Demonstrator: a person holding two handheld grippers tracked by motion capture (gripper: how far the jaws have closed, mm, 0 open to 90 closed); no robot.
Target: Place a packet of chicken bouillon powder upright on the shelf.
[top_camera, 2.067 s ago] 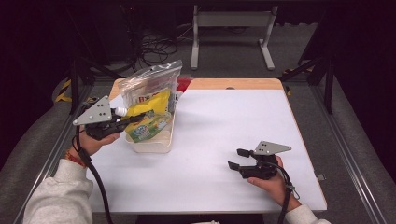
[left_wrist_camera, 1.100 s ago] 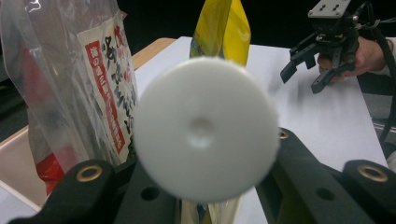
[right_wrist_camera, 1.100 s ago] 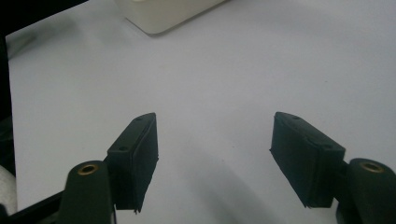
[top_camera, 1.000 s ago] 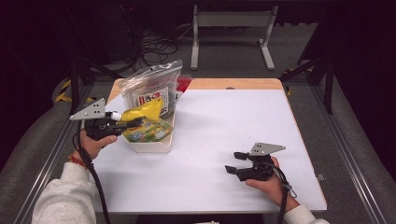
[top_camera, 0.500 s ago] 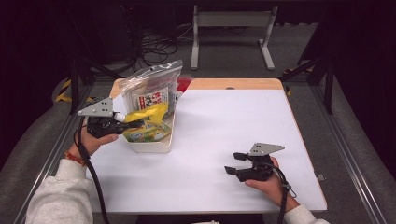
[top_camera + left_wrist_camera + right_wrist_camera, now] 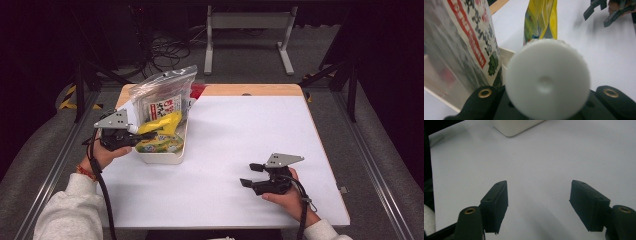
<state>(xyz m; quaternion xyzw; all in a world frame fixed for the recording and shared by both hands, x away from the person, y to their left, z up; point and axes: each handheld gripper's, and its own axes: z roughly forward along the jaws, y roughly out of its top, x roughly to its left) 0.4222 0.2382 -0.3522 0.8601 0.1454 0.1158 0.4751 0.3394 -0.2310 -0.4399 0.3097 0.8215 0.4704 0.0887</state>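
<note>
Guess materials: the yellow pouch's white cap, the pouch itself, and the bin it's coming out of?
White cap: looks like moulded plastic, matte, with a small centre dimple. Yellow pouch: seemingly flexible laminated film, glossy and creased. Bin: probably rigid plastic, cream, smooth with rounded corners. The left gripper grips the pouch at the cap.

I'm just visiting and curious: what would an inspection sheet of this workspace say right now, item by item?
Surface: white table, wooden strip along its far edge.
Job's things: yellow spouted pouch with white cap, lying over the white tray; a clear printed bag stands in the tray.
Clutter: a red item behind the bag, too hidden to name.
Grippers: left tongs shut on the pouch's cap end; right tongs open, holding nothing, low over bare table.
Cables: a black cable trails from the left tongs; loose wires lie on the floor beyond.
Surroundings: dark room, grey floor, a metal stand behind.
</note>
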